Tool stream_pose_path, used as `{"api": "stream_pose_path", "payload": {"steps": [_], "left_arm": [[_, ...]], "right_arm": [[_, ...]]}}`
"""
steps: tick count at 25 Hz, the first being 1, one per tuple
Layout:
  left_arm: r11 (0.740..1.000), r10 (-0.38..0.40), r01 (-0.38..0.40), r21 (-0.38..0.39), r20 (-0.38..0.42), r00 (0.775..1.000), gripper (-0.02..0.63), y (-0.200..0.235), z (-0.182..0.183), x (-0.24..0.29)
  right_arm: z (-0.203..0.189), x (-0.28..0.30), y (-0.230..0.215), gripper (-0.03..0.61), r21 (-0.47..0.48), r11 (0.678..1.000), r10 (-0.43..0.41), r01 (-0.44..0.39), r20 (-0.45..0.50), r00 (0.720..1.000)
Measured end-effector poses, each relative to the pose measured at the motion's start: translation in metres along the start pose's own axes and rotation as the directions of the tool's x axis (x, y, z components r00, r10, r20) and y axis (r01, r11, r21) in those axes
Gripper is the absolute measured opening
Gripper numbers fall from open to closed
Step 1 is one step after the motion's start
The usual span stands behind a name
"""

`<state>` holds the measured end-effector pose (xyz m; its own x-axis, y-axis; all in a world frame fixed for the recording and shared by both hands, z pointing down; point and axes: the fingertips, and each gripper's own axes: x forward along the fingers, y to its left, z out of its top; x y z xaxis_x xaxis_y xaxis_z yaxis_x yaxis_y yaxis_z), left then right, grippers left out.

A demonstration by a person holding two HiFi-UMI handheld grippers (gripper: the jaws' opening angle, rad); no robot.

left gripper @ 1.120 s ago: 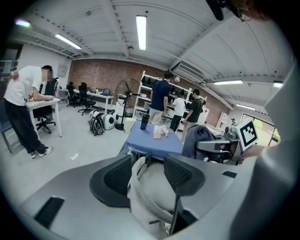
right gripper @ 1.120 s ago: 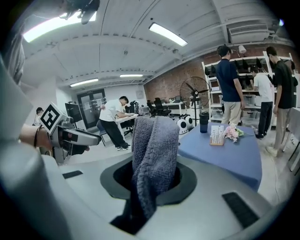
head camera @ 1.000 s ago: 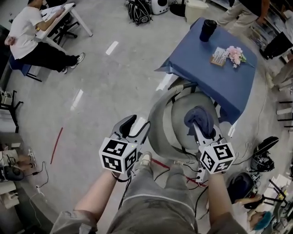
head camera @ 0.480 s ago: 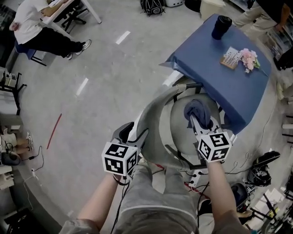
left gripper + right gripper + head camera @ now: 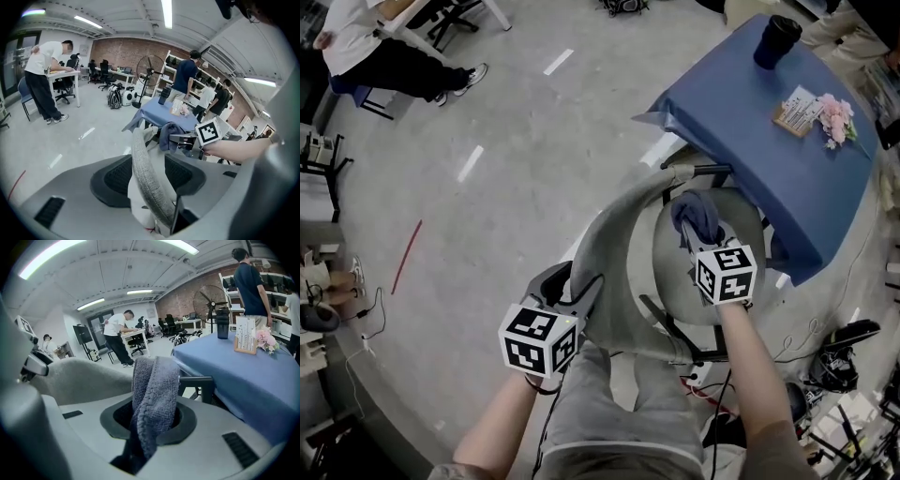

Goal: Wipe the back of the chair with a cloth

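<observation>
The left gripper [image 5: 574,283], its wide jaws just closing a little, straddles the chair back's [image 5: 614,246] top edge at its seven o'clock end without pinching it. At two o'clock from it, the right gripper [image 5: 698,239] clamps the bunched cloth [image 5: 694,214] over the seat [image 5: 673,270]. Unclamped, the chair could swivel away under wiping pressure.

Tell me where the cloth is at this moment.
The cloth sits clamped in the right gripper, right of centre in the head view, above the chair seat, between the grey chair back and the blue table.
</observation>
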<state>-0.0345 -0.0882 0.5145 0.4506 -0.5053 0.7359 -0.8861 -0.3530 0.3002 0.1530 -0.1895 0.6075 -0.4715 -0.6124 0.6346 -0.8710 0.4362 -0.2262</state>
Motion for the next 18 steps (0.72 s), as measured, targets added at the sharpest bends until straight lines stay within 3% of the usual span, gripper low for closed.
{"api": "stream_pose_path", "payload": {"steps": [4, 14, 18], "left_arm": [[0.999, 0.015, -0.016, -0.039, -0.012, 1.0, 0.168, 0.006, -0.008, 0.005], [0.994, 0.02, -0.014, -0.105, 0.049, 0.999, 0.121, 0.006, -0.009, 0.007], [0.997, 0.021, -0.017, -0.076, 0.051, 0.998, 0.121, 0.005, -0.011, 0.006]], "right_arm": [[-0.023, 0.037, -0.006, 0.095, -0.008, 1.0, -0.009, 0.009, -0.042, 0.999], [-0.059, 0.109, -0.01, 0.095, -0.017, 0.998, -0.064, 0.063, -0.115, 0.991], [-0.064, 0.121, 0.024, 0.097, -0.118, 0.993, -0.003, -0.012, -0.13, 0.992]]}}
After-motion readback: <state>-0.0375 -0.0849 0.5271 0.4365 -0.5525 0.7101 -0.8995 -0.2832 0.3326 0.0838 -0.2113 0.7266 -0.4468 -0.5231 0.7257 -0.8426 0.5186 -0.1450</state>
